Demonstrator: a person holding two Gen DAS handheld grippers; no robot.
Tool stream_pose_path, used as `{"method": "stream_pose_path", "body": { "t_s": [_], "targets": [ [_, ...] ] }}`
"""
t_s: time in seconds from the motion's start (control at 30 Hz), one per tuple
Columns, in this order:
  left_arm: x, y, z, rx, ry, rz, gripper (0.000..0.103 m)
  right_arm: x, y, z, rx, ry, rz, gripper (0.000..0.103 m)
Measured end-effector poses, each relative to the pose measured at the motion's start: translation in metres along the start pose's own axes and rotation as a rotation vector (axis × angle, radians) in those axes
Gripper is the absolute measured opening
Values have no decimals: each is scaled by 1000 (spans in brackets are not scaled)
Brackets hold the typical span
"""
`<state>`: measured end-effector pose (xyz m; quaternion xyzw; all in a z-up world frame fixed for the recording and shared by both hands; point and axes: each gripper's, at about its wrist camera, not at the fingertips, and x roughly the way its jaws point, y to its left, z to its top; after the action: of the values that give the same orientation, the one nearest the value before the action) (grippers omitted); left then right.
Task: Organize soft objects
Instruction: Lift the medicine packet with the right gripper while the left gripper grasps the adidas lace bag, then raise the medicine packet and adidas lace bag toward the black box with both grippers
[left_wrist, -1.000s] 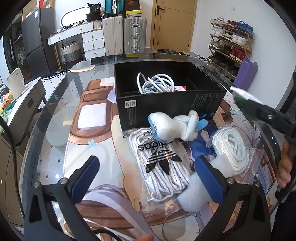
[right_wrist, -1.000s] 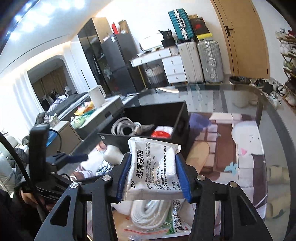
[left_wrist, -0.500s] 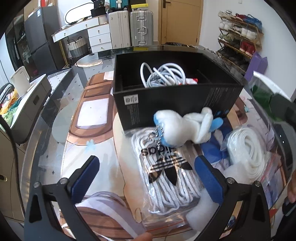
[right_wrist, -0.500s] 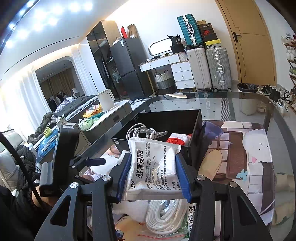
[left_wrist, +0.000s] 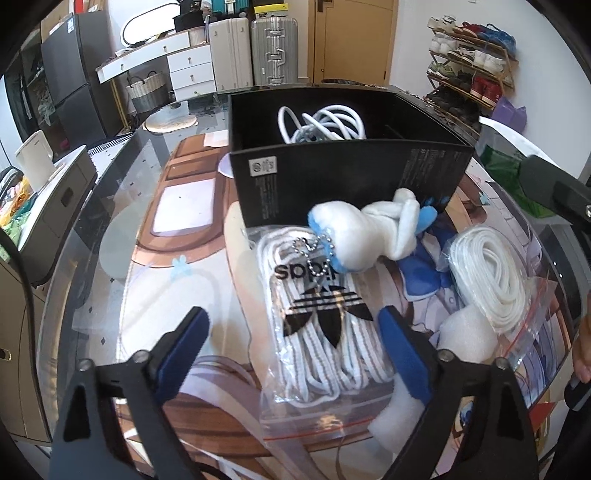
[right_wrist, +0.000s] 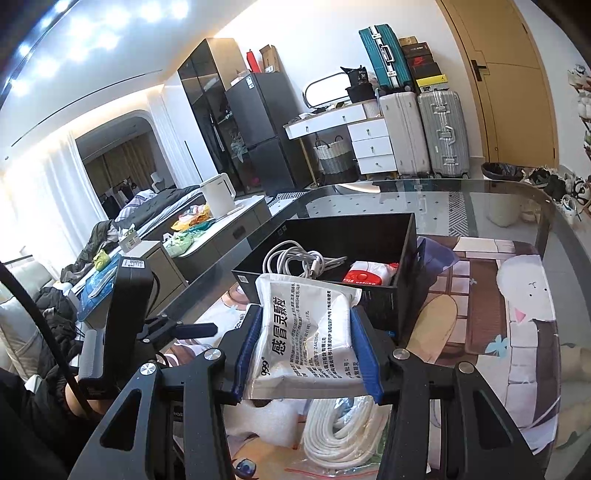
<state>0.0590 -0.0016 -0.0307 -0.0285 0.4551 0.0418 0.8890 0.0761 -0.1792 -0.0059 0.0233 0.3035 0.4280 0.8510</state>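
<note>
In the left wrist view a clear zip bag of white laces (left_wrist: 321, 332) with a black trefoil logo lies on the table. My left gripper (left_wrist: 293, 354) hangs over the bag with its jaws closing. The bag lies between the blue pads (left_wrist: 181, 354), which do not press on it. A white and blue plush toy (left_wrist: 369, 232) rests on the bag's far end, against the black box (left_wrist: 351, 177). My right gripper (right_wrist: 306, 354) is shut on a white medicine packet (right_wrist: 303, 332), held just in front of the black box (right_wrist: 351, 232).
The box holds a white cable (left_wrist: 325, 122) and a red and white pack (right_wrist: 369, 275). A bagged coil of white rope (left_wrist: 491, 277) and white foam pieces (left_wrist: 469, 336) lie to the right. The glass table edge (left_wrist: 85, 229) curves on the left.
The left gripper's jaws have narrowed, and it has tipped a little further over the laces bag. The right gripper still holds the packet and has hardly moved.
</note>
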Motion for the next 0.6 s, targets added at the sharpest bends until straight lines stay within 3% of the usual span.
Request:
{"method": "stream_pose_path", "body": {
  "t_s": [0.13,0.2,0.3,0.6],
  "targets": [
    [-2,-9,-3,22,-1,-20,74,0,0,0,-2,1,-2,48],
    [-5,-10,-4,19,-4,-37,58,0,1,0,-3,-2,2,48],
    [-8,-11,-4,17,-7,-33,48,1,2,0,-5,-2,4,48],
    [-16,-10,-2,8,-16,-32,37,4,3,-1,-8,1,4,48]
  ]
}}
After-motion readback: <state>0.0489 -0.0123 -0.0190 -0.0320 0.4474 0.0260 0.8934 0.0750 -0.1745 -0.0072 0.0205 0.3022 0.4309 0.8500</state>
